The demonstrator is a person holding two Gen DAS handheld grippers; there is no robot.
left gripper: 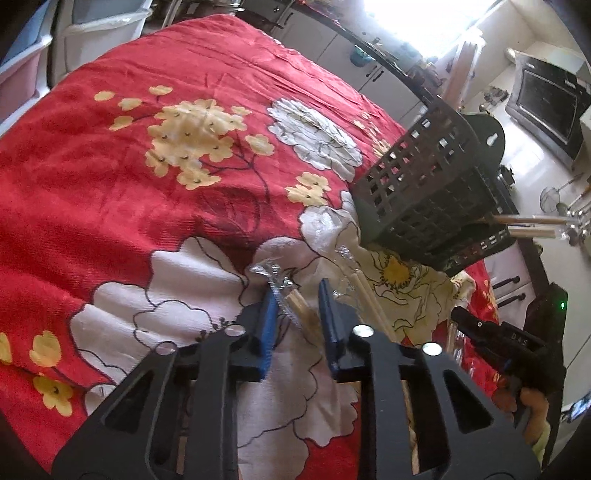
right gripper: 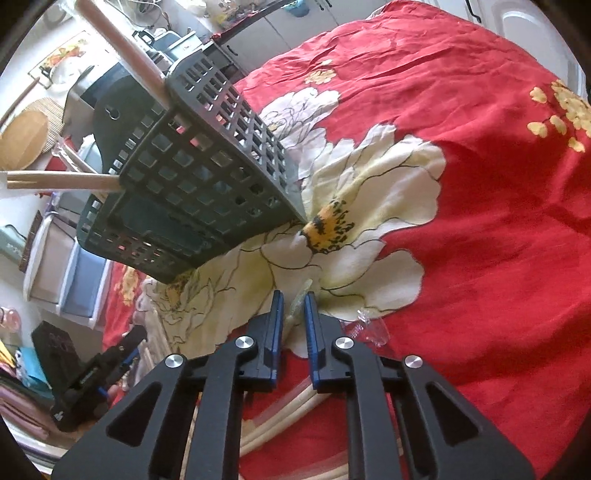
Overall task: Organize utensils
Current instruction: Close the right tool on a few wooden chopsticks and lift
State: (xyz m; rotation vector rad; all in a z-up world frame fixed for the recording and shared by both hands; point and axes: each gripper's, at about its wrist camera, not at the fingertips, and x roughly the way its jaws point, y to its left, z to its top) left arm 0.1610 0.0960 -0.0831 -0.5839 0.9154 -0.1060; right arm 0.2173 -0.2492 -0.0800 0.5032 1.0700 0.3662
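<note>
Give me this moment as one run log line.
left claw: astride wrapped chopsticks | right claw: astride wrapper end | basket: holds other chopsticks

Chopsticks [right gripper: 295, 406]: lower ends hidden beneath gripper frame. Basket [left gripper: 424, 184] contents: obscured by lattice. Window [left gripper: 424, 22]: overexposed, detail unreadable.

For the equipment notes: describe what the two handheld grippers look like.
Both match. The left gripper and the right gripper each have matte black angular linkage arms with triangular cut-outs, round silver pivot bolts, and two narrow fingers faced with blue pads. Seen from the left wrist camera, the right gripper's black body carries small pale lettering. No cables or sleeves show.
</note>
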